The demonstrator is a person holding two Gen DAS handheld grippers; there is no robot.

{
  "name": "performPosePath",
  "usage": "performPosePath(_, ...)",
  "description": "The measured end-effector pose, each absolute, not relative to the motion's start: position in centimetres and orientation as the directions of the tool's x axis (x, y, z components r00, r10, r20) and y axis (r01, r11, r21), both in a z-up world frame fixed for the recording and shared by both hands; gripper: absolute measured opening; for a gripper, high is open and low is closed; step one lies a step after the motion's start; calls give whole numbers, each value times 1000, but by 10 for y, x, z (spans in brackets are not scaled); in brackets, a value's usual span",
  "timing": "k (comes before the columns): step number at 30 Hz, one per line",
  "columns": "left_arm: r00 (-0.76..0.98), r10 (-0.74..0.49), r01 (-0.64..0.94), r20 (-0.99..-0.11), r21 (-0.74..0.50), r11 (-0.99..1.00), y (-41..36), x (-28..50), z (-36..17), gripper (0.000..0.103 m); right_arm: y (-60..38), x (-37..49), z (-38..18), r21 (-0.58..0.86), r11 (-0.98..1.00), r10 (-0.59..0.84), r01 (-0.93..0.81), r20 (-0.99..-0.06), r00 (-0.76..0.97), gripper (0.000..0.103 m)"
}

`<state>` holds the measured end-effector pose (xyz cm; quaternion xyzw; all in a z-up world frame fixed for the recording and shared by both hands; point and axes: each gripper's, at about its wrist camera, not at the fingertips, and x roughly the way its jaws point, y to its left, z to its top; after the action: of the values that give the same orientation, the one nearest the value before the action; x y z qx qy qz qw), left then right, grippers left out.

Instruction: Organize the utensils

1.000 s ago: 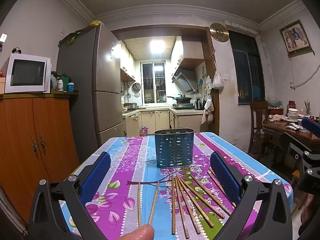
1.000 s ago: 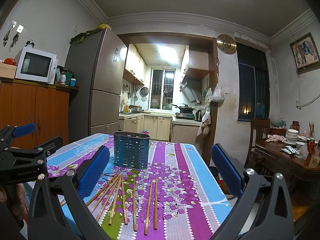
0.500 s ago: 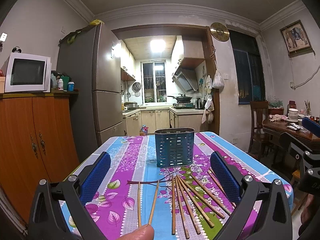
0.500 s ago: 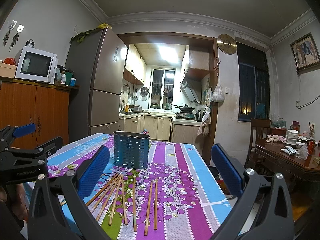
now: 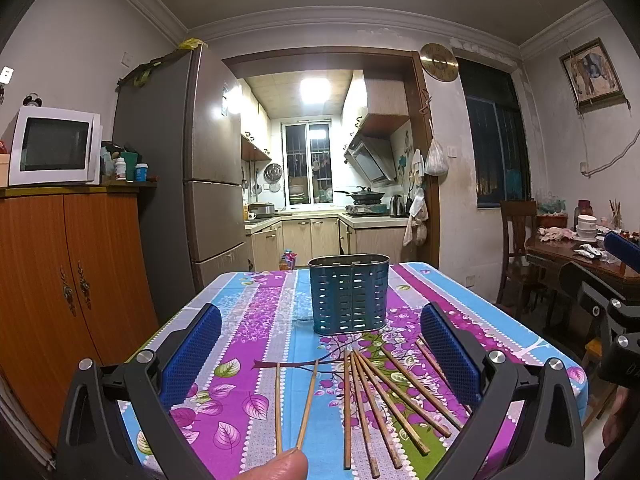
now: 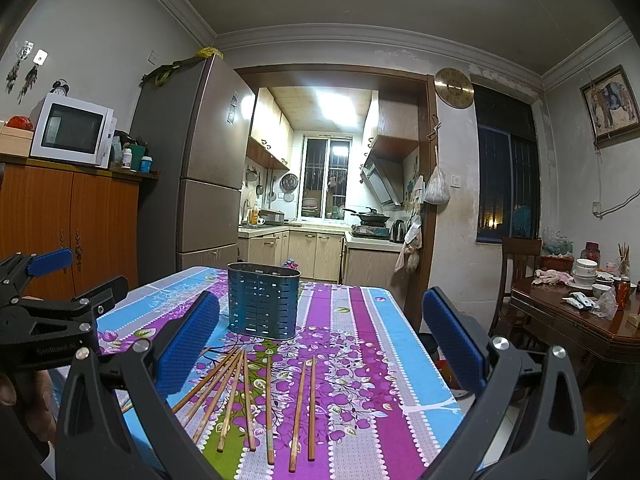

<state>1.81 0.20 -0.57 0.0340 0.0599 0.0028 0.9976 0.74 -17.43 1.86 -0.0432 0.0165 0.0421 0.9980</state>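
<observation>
Several wooden chopsticks (image 5: 384, 396) lie fanned on the flowered tablecloth (image 5: 256, 332), with a loose pair (image 5: 292, 404) to their left. A blue slotted utensil holder (image 5: 349, 294) stands upright behind them, empty as far as I see. My left gripper (image 5: 320, 356) hovers open above the near chopsticks, holding nothing. In the right wrist view the chopsticks (image 6: 244, 396) and the holder (image 6: 263, 300) sit ahead of my right gripper (image 6: 320, 356), which is open and empty too. The left gripper's body (image 6: 52, 320) shows at the left edge there.
A fingertip (image 5: 280, 468) pokes in at the bottom of the left wrist view. An orange wooden cabinet (image 5: 68, 280) with a microwave (image 5: 54, 146) stands left, beside a fridge (image 5: 188, 184). A wooden table (image 6: 576, 320) with bowls and a chair (image 6: 520, 276) stand right.
</observation>
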Motion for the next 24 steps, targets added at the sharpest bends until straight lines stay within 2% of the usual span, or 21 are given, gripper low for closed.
performPosePath(14, 995, -7, 12, -104, 48, 999, 10, 23, -8, 100, -172, 11, 17, -79, 993, 83, -86, -36, 996, 98)
performPosePath(17, 995, 42, -35, -87, 79, 996, 23, 24, -4, 100, -170, 15, 15, -95, 990, 98, -102, -43, 994, 98)
performPosePath(24, 980, 105, -104, -167, 14, 994, 107, 25, -24, 100, -180, 20, 2, -86, 988, 117, -125, -91, 989, 98)
